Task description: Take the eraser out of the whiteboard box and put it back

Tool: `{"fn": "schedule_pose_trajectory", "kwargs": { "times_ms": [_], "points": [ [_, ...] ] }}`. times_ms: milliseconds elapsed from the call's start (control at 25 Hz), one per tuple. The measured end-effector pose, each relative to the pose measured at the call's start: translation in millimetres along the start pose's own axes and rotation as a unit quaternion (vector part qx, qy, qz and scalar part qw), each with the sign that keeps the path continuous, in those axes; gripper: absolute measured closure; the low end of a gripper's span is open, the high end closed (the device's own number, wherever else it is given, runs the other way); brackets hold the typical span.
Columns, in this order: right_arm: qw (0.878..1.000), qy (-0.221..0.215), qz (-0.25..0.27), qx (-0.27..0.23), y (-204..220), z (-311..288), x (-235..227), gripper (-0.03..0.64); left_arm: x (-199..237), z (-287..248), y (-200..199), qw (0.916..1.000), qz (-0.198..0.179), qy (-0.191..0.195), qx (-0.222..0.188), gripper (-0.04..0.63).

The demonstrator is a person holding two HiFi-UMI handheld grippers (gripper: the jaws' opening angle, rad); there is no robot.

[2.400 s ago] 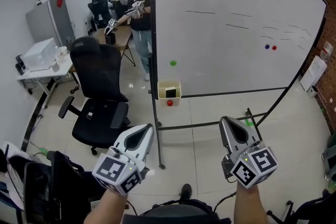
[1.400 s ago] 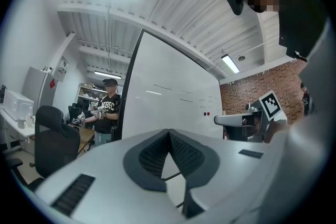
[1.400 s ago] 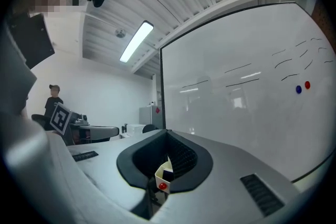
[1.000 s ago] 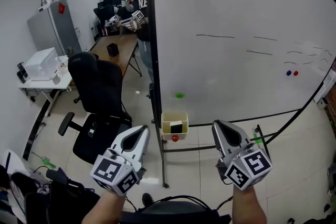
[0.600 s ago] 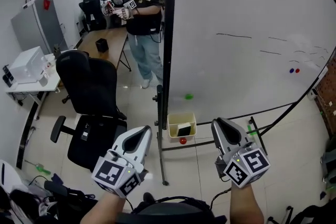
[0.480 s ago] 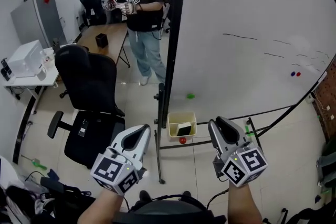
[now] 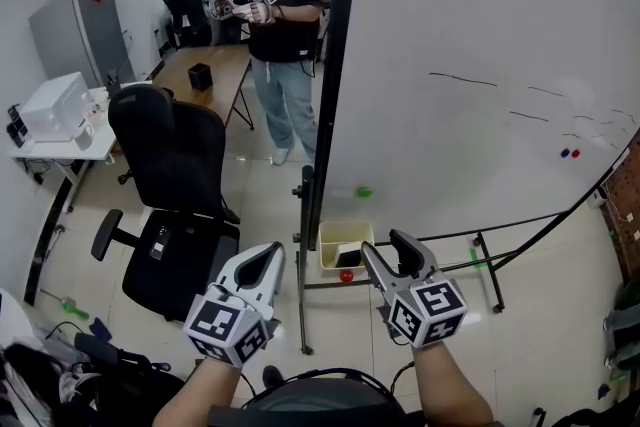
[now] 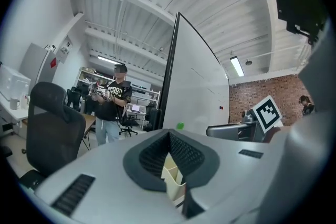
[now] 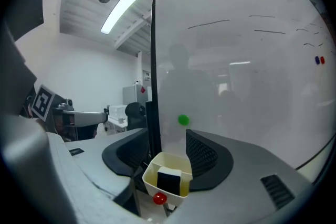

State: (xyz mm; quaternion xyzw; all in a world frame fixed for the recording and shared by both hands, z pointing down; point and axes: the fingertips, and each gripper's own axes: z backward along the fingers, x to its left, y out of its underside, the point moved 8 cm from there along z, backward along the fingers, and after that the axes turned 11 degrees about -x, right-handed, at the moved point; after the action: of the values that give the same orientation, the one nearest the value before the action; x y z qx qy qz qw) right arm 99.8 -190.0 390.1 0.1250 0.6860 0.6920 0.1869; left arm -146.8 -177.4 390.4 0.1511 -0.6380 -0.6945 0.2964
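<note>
A cream whiteboard box (image 7: 341, 239) hangs at the lower left corner of the whiteboard (image 7: 480, 65). The black eraser (image 7: 349, 259) stands inside it. In the right gripper view the box (image 9: 181, 162) and the eraser (image 9: 169, 180) show ahead, framed by the two jaws and apart from them. My right gripper (image 7: 391, 251) is open just right of the box; its jaws have just been opening, with nothing gripped. My left gripper (image 7: 262, 264) is shut and empty, left of the board's post. Through its jaws the box (image 8: 174, 177) shows partly.
A red magnet (image 7: 345, 276) sits under the box and a green one (image 7: 364, 192) on the board above it. A black office chair (image 7: 175, 165) stands to the left. A person (image 7: 285, 15) holding grippers stands by a desk (image 7: 205, 75) behind.
My right gripper has opened its jaws and shifted left and down, close to the box. The left gripper sank a little. The box now sits nearer to both grippers.
</note>
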Motion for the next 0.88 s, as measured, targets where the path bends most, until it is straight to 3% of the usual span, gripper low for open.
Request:
{"fn": "schedule_pose_trajectory", "kwargs": {
  "times_ms": [120,240,880],
  "points": [
    [1.0,0.004,0.004,0.022,21,-9,-1,0.367,3,-1,9,1.0,-0.009,-0.003,0.0,0.563],
    [0.999,0.001,0.002,0.044,40,-18,0,0.326,7,-4,16,0.9998,-0.016,-0.011,0.001,0.563],
    [0.993,0.034,0.006,0.108,108,-49,0,0.302,37,-17,69,0.9985,-0.02,-0.018,0.048,0.561]
  ]
}}
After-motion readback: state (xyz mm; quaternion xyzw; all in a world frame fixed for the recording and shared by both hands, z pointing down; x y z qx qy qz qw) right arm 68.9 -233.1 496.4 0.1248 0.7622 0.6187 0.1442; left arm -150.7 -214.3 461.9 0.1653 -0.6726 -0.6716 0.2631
